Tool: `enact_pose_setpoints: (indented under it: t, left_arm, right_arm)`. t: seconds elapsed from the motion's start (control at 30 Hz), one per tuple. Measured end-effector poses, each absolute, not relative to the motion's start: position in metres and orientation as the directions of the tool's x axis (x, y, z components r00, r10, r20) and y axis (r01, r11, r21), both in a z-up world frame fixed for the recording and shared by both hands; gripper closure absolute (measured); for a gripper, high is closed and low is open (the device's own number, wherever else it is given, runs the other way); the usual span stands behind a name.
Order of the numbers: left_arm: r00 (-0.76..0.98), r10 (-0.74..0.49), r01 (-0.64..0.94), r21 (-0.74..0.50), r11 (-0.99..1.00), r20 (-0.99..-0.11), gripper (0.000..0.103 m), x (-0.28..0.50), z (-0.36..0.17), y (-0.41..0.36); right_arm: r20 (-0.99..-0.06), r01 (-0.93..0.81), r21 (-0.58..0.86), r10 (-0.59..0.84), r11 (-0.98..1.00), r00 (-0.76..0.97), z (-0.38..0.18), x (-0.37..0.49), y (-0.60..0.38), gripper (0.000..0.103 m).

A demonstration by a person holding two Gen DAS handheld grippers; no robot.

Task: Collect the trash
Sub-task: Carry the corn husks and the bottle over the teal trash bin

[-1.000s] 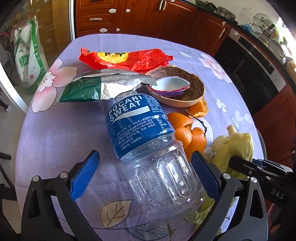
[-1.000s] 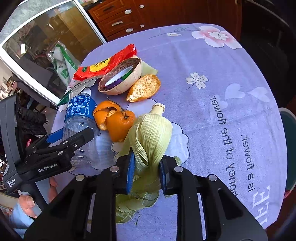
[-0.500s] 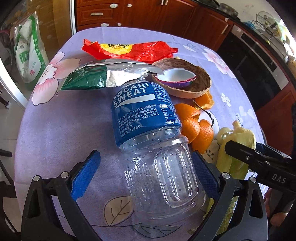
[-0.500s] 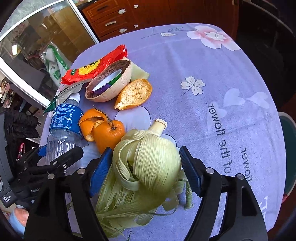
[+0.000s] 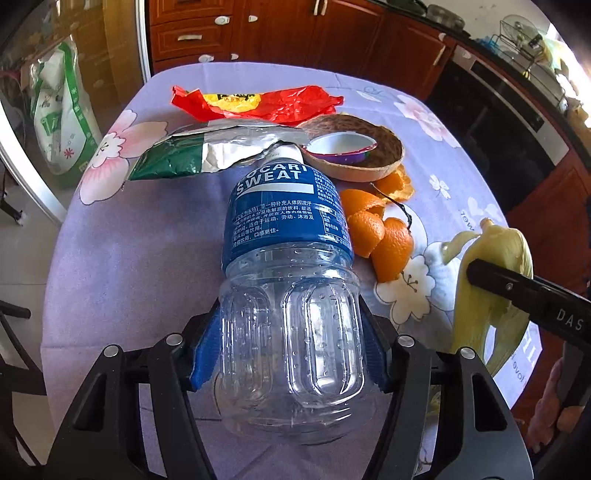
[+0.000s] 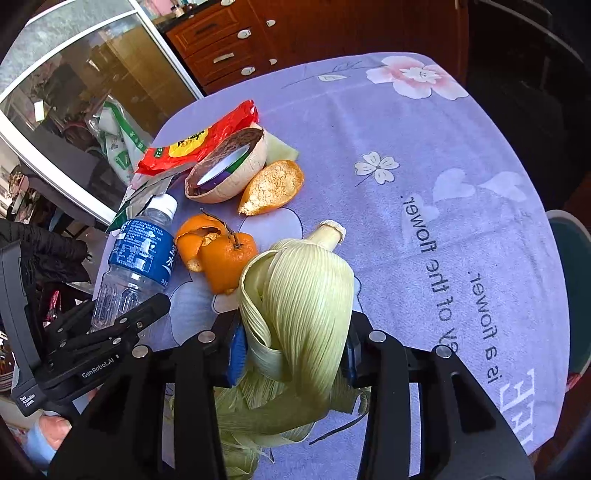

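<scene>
Both sets of jaws are closing. On the left gripper the blue pads sit against the sides of a clear Pocari Sweat bottle, flanking its ribbed lower body; the bottle lies on its side on the counter, its white cap pointing away toward the far edge. On the right gripper the jaws press in on a bundle of pale green corn husk, whose cut stalk end points away and whose loose leaves trail back beneath the fingers.

Between the two held things, on the lilac flowered cloth covering the counter, lies a heap of orange peel with a bit of stem, just beside the bottle's blue label. Farther out, near the bottle's cap, rests half a brown coconut shell with a small purple-rimmed cup inside it. Another piece of orange peel, pith side up, lies just beside the shell on the right. A torn green and silver foil packet touches the bottle's cap, and a crumpled red snack wrapper lies beyond it near the far edge.

Off the counter stand dark wooden drawers, and a green and white bag shows behind a glass door at the left.
</scene>
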State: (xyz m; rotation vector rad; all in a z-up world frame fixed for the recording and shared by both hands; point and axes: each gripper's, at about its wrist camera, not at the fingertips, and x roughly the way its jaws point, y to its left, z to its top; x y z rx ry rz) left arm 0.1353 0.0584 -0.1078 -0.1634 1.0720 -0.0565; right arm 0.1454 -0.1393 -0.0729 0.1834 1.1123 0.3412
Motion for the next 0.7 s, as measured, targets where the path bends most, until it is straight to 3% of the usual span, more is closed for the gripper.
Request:
enact_pose_setpoints:
  t: [0.3,0.7]
  left_arm:
    - [0.556,-0.133,0.032,-0.138,0.99,-0.821,0.038,0.098,-0.067,0.041]
    - [0.648,-0.247,0.223,-0.131,0.966,-0.721,0.038,0.08,-0.002,-0.017]
  right_arm:
    - [-0.795,-0.158,0.321,0.357,0.934,0.49,-0.035,0.118,-0.165,0.066]
    - [-0.707,-0.059,0.336,0.293,0.94,0.644,0.015,0.083,-0.241,0.066]
